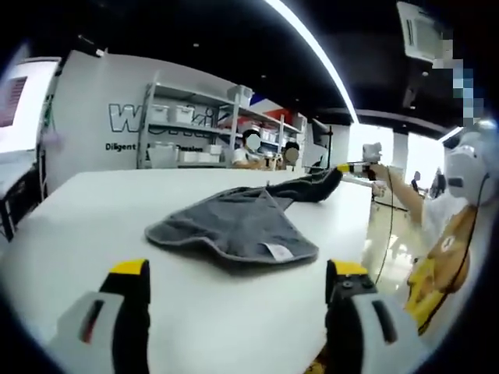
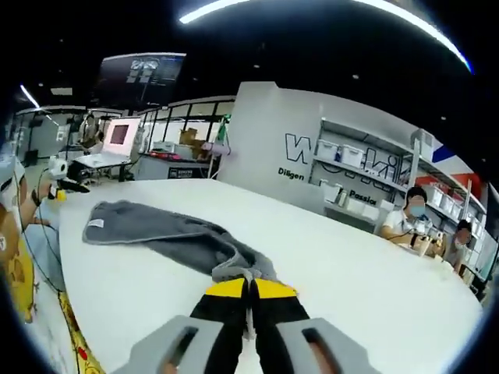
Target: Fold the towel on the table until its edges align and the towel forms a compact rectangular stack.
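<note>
Two pairs of tongs work over one white bench (image 1: 93, 218). In the right gripper view the right tongs (image 2: 250, 292), yellow-tipped, are pressed together on a bunched corner of the grey terry towel (image 2: 168, 234). In the left gripper view the left tongs (image 1: 238, 273) stand wide apart above bare bench, near the towel's labelled edge. That towel lies rumpled and stretched across the bench. Beyond stand grey metal shelves with white bins (image 1: 187, 128), a lettered white wall (image 2: 296, 148), seated people and a dark ceiling with strip lights.
</note>
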`<move>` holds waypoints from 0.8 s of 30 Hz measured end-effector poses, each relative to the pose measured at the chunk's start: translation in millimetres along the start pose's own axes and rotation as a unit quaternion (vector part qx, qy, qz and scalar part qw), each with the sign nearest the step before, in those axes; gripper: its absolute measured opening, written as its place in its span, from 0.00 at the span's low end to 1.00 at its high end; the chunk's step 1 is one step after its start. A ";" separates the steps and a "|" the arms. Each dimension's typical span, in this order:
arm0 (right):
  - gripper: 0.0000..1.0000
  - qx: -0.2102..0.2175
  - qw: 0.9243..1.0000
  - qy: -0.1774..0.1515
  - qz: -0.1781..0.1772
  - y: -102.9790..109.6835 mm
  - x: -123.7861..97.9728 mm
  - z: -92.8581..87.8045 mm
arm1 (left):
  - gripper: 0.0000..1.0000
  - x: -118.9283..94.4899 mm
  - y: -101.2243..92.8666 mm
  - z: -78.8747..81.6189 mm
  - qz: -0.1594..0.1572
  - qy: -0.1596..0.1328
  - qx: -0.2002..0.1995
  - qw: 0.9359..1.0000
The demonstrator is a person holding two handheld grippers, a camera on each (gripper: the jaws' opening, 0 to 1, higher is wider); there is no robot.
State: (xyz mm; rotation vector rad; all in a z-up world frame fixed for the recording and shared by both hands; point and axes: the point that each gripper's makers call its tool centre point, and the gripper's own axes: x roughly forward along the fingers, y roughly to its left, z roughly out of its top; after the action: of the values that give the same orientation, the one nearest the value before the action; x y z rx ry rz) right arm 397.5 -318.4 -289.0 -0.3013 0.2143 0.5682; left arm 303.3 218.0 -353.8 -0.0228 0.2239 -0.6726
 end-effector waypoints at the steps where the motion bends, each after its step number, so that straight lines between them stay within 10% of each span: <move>1: 0.02 0.000 1.000 0.005 0.007 8.0 -0.1 -7.3 | 0.98 1.2 -0.6 -0.3 -0.001 0.002 0.000 1.000; 12: 0.02 0.024 0.996 0.052 0.069 70.7 3.6 -63.7 | 0.98 8.0 -8.0 -0.2 -0.009 0.008 0.003 1.000; 24: 0.02 0.029 0.990 0.099 0.092 88.2 4.1 -90.1 | 0.98 7.1 -10.7 -1.2 -0.009 0.009 0.002 1.000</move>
State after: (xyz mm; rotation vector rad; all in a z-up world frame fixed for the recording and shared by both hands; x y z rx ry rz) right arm 341.3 -276.1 -393.7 -0.2836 0.4523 0.7142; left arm 301.8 205.2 -355.3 -0.0151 0.2402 -0.6922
